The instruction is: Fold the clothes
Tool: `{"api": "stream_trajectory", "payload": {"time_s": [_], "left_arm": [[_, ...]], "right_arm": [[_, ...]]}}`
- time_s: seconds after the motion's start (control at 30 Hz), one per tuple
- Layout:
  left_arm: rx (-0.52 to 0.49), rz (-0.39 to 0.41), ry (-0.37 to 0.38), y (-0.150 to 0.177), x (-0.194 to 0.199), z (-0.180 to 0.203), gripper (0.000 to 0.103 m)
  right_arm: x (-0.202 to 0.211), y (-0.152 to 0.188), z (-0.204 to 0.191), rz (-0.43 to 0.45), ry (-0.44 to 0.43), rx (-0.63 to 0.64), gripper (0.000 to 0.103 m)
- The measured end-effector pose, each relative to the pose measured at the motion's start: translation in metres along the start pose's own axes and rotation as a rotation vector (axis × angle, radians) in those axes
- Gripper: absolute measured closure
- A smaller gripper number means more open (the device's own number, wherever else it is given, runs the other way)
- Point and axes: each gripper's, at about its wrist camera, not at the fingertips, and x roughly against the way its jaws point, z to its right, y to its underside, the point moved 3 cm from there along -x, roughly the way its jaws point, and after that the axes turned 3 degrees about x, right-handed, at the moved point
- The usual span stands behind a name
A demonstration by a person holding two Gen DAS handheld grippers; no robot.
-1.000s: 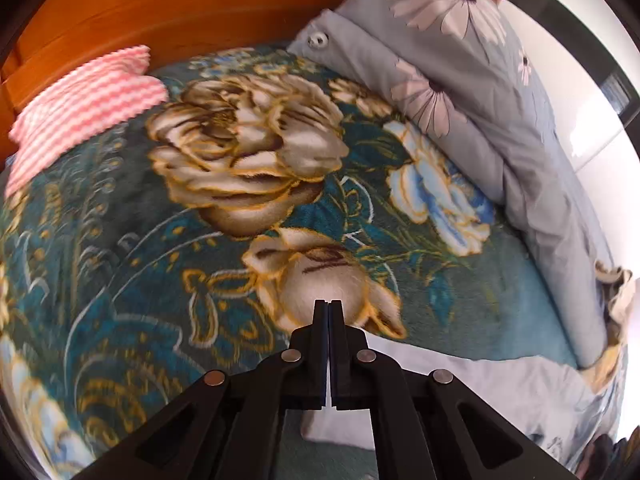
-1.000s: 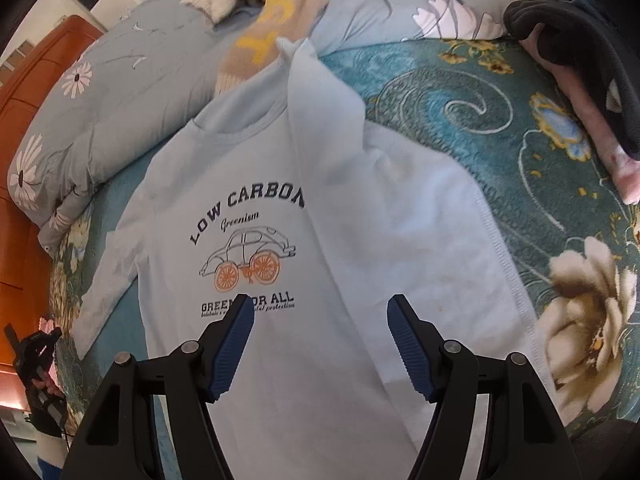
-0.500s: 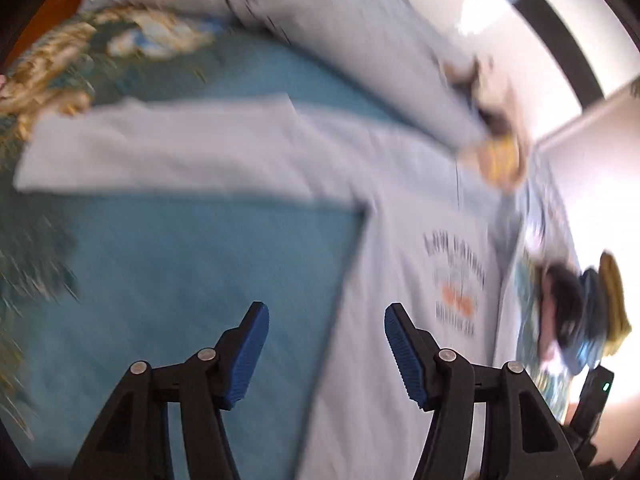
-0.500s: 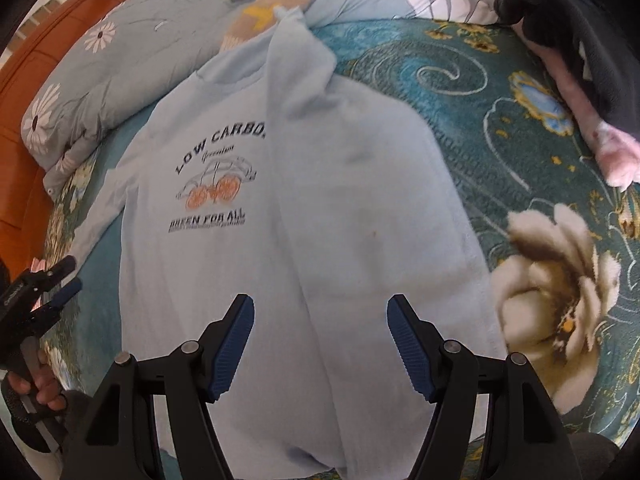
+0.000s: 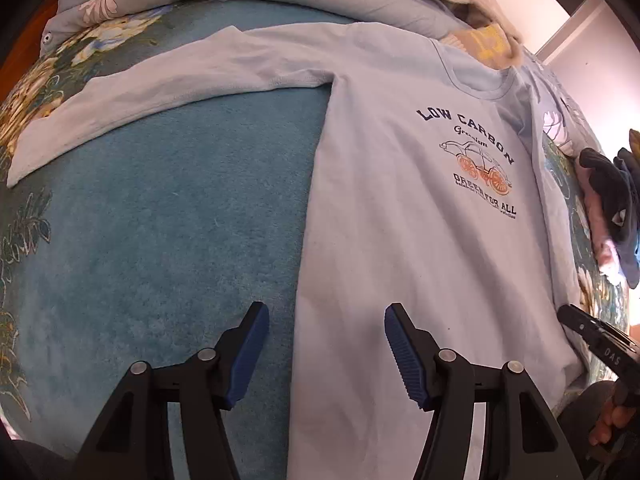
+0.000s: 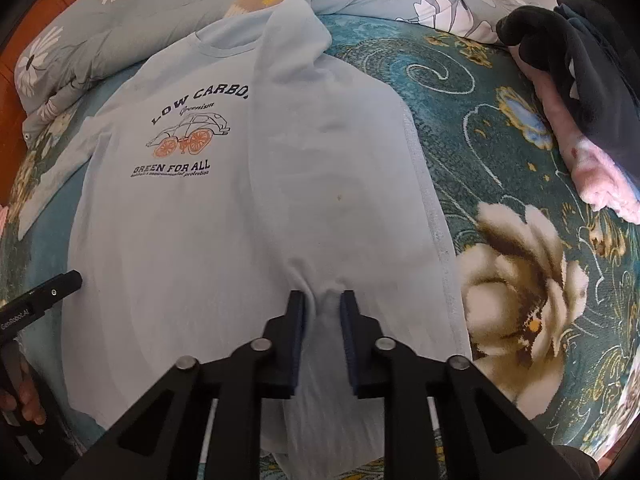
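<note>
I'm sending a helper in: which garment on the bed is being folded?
On the teal floral blanket, before the grey daisy duvet, lies a pale blue long-sleeved shirt. It alone bears a "LOW CARBON" car print.

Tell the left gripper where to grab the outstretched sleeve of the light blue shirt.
Take the sleeve at its cuff end, from above. It lies flat and straight on the teal blanket, so the loose cuff edge is probably easiest to pinch. The left gripper is open.

Teal floral bed blanket (image 5: 168, 216), pale blue shirt (image 5: 400, 240) spread flat
</note>
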Motion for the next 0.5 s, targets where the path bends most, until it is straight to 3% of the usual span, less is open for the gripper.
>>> {"api": "stream_trajectory", "payload": {"time_s": [0.17, 0.4, 0.5], "left_arm": [[-0.009, 0.005, 0.003, 0.002, 0.002, -0.002, 0.039], [-0.001, 0.007, 0.007, 0.001, 0.003, -0.004, 0.039], [0.009, 0.007, 0.008, -0.001, 0.002, -0.005, 0.039]], "right_arm": [[0.031, -0.021, 0.032, 0.08, -0.025, -0.061, 0.101], [0.08, -0.076, 0.107, 0.213, 0.143, -0.143, 0.101], [0.083, -0.091, 0.138, 0.221, 0.223, -0.212, 0.101]]}}
